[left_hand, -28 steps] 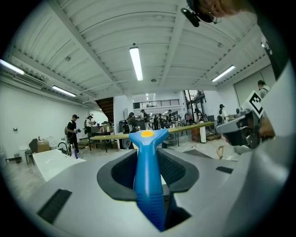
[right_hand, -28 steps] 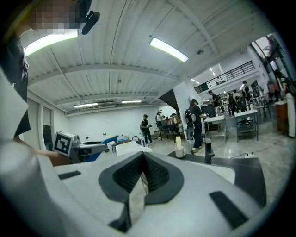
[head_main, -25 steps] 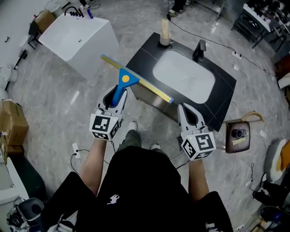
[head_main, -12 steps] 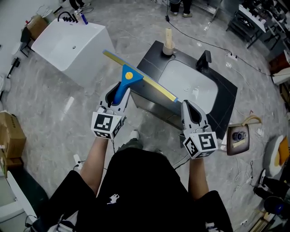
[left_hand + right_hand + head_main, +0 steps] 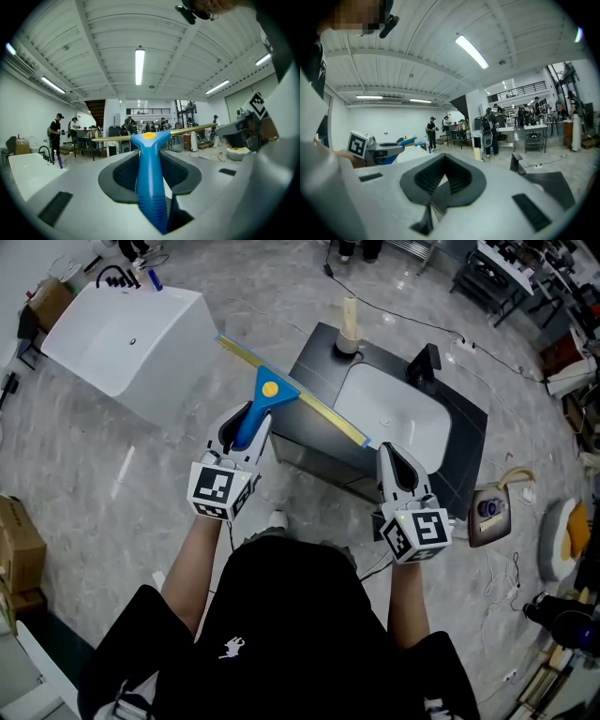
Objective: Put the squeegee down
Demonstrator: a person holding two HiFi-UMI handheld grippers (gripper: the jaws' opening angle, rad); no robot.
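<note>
Item 1. Squeegee with blue plastic handle, yellow round stud and long yellow-edged blade [image 5: 268,393]. It is held off the ground and not set down. In the head view the handle points away from the person, and the blade runs slantwise from above the floor by the white tub to above the near edge of the black bench. In the left gripper view the handle [image 5: 149,159] stands upright between the pads, with the blade lying roughly level across the top.

Item 2. Left tool [image 5: 246,425], white body with black pads. It is pinching the blue handle from both sides [image 5: 150,169].

Item 3. Right tool [image 5: 395,461], same make. Its jaws are pressed together with nothing between them [image 5: 442,182]. It is held beside the bench's near edge, apart from the squeegee.

Item 4. Black bench [image 5: 466,421] with an inset white oval basin [image 5: 394,420]. A black tap [image 5: 423,363] stands at its far side and a cream upright cylinder [image 5: 349,322] on its far corner.

Item 5. White rectangular tub [image 5: 127,338], standing on the grey marbled floor [image 5: 84,451], well to the left of the bench.

Item 6. Cardboard box [image 5: 19,540], at the left edge on the floor.
</note>
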